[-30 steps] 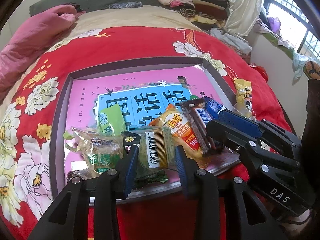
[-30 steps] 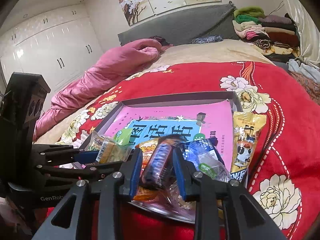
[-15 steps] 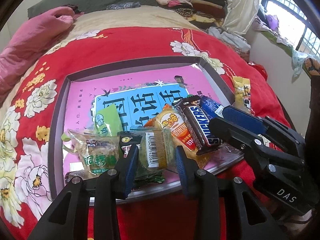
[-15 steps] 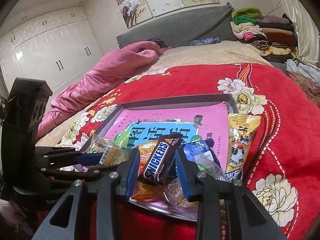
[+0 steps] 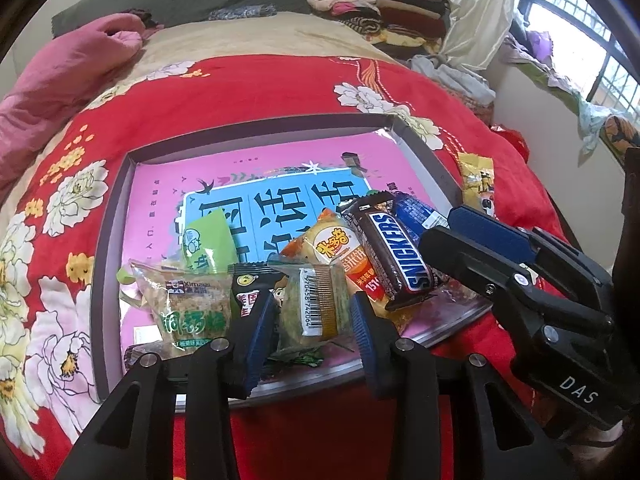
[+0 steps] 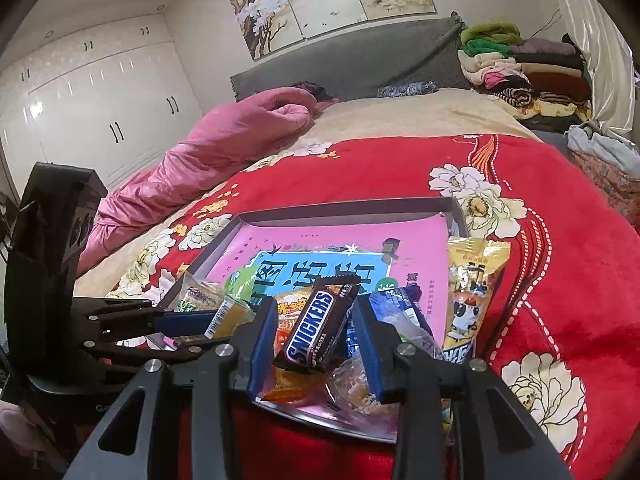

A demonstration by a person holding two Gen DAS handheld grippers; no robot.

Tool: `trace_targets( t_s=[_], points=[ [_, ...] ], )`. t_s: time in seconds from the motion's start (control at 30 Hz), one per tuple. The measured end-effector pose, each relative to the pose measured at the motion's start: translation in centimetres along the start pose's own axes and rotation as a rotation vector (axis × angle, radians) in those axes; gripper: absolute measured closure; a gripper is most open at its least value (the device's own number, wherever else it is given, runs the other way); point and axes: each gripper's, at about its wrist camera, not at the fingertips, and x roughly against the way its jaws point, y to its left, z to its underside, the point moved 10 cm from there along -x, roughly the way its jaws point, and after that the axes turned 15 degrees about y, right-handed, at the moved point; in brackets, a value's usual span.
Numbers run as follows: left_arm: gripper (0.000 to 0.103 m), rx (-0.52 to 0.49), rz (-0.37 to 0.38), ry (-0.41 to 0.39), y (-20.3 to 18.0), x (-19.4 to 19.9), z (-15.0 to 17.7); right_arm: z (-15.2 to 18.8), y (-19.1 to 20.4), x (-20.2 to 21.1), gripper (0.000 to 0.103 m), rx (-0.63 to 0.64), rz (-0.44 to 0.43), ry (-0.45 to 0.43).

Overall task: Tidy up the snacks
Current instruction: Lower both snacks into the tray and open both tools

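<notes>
left gripper [image 5: 312, 320]: nearest in left wrist view, jaws spread a moderate gap, blue pads either side of the barcode snack, not seen pressing it
barcode snack [image 5: 316, 300]: greenish cake in clear wrapper, white barcode label up, lying at near edge of tray between the left fingers
right gripper [image 6: 318, 344]: jaws parted, Snickers bar between the pads; can't tell if pads touch the wrapper
Snickers bar [image 6: 316, 328]: dark wrapper, tilted, near end resting on the heap of snacks at tray's near corner; in left wrist view [image 5: 394, 252] it lies on the orange packet, just left of the right gripper's fingers
orange packet [image 5: 340, 252]: rice-cracker pack, under and beside the Snickers bar
green-print snack [image 5: 188, 308]: clear bag, green characters, left of left gripper, inside tray
green sachet [image 5: 208, 244]: just behind the green-print snack
blue wrapper [image 5: 418, 214]: just behind the Snickers bar, partly hidden by right gripper
yellow cow packet [image 6: 470, 292]: outside the tray, lying along its right rim on the blanket
tray [image 5: 108, 240]: grey-rimmed shallow box, pink and blue printed floor, far half bare
red blanket [image 5: 248, 92]: floral, under the tray
pink quilt [image 6: 224, 144]: bunched, far left on bed
folded clothes [image 6: 516, 68]: stack at far right by headboard
wardrobe [image 6: 100, 108]: white doors, far left wall
</notes>
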Motion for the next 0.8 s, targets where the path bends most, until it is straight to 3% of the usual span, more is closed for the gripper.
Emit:
trace_targets(
  t_s=[0.57,0.8],
  points=[
    [0.055,0.004,0.027,0.007,-0.1,0.3,0.2,-0.3,-0.3,1.0,0.057,0.001,0.041,-0.02],
    [0.047,0.003,0.037,0.004,-0.4,0.6,0.3,-0.5,-0.4,1.6,0.055,-0.007,0.054,-0.031]
  ],
)
